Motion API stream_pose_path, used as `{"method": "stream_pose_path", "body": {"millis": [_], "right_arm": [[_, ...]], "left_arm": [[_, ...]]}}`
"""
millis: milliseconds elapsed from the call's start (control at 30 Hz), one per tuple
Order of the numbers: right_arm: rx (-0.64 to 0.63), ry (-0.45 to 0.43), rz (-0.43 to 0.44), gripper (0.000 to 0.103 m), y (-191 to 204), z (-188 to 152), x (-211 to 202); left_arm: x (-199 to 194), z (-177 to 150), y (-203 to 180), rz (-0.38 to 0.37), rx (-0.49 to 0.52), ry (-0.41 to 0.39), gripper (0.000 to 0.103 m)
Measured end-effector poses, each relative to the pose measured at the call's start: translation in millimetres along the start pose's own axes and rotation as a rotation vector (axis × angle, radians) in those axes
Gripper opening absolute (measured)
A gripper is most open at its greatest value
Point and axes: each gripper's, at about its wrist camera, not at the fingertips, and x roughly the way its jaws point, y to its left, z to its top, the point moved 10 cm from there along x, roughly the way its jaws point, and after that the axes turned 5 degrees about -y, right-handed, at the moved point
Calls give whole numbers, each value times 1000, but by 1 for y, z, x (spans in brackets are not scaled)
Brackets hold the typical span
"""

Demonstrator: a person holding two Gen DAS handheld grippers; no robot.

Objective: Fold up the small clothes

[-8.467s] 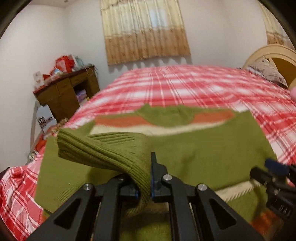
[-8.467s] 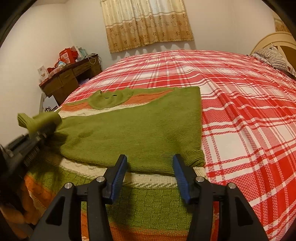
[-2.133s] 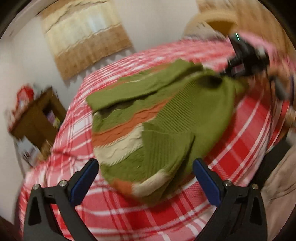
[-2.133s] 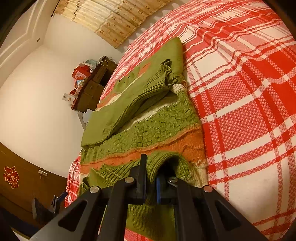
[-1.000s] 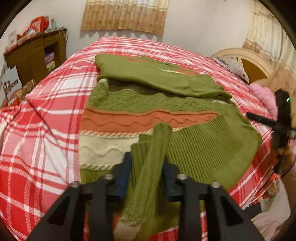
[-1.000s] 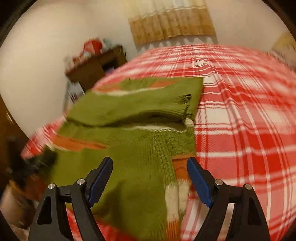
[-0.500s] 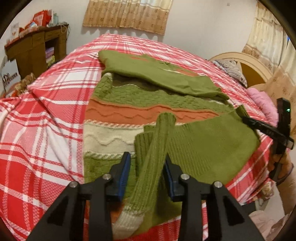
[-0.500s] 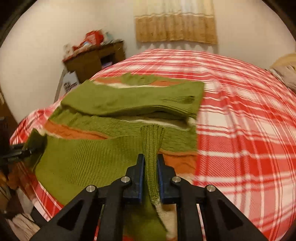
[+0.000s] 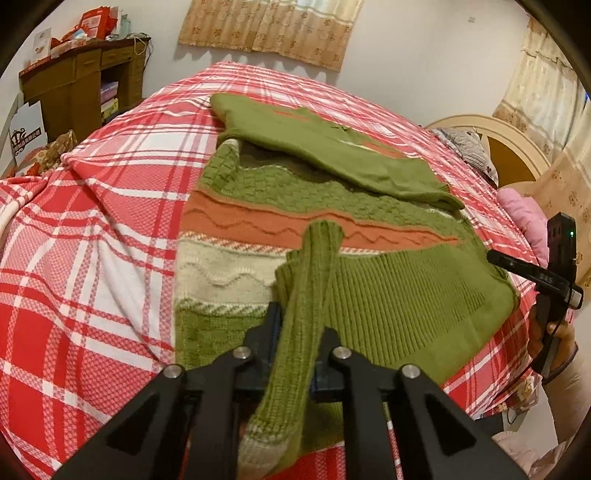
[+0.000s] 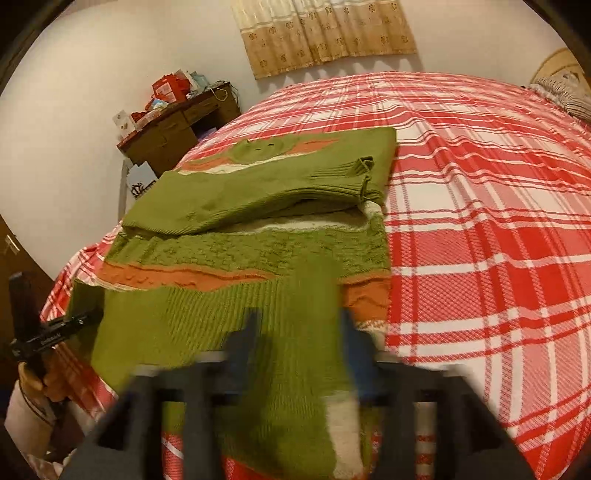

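Observation:
A green knit sweater [image 9: 295, 192] with orange and cream bands lies on the red plaid bed [image 9: 92, 221], its sleeves folded across the chest. Its ribbed hem is turned up over the body. My left gripper [image 9: 295, 325] is shut on the left hem corner [image 9: 314, 266], a ribbed roll standing up between the jaws. My right gripper [image 10: 299, 328] is blurred with its jaws apart, around the right hem corner [image 10: 310, 280]. The sweater also shows in the right wrist view [image 10: 258, 192]. Each gripper shows at the edge of the other's view [image 9: 546, 277] [image 10: 48, 332].
A wooden desk [image 9: 74, 85] with clutter stands against the wall left of the bed, also in the right wrist view [image 10: 177, 125]. Curtains [image 9: 269, 29] hang behind. A headboard [image 9: 509, 147] and pillows [image 9: 469, 147] are at the right. The bed edge is just below the grippers.
My right gripper, shut on the hem corner half a second ago, has opened its jaws and is moving. The left gripper has closed tighter on its corner. The hem lies folded up.

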Motion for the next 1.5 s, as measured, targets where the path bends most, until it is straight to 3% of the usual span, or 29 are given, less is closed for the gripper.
{"method": "stream_pose_path", "body": {"millis": [167, 267, 300, 367, 400, 433, 633, 867, 967, 1233, 1500], "right_arm": [[-105, 48, -18, 67, 13, -6, 18], [-209, 40, -81, 40, 19, -10, 24], [-222, 41, -78, 22, 23, -9, 23], [-245, 32, -112, 14, 25, -6, 16], [-249, 19, -118, 8, 25, -3, 11], [-242, 3, -116, 7, 25, 0, 5], [-144, -119, -73, 7, 21, 39, -36], [-176, -201, -98, 7, 31, 69, -50], [-178, -218, -123, 7, 28, 80, -47], [-192, -248, -173, 7, 18, 123, -27], [-206, -239, -213, 7, -1, 176, 19]], "left_arm": [[1, 1, 0, 2, -8, -5, 15], [3, 0, 0, 2, -9, -5, 18], [3, 0, -2, -4, -7, -4, 22], [3, 1, -5, -3, 1, 0, 24], [3, 2, -5, 3, 7, 0, 19], [2, 4, -6, 17, 17, -5, 7], [-12, 31, -14, 15, 14, -62, 5], [-21, 78, -16, 30, 13, -145, 5], [-12, 90, -8, 69, 2, -151, 5], [18, 136, 4, 86, -47, -170, 5], [53, 196, 8, 87, -43, -192, 5]]}}
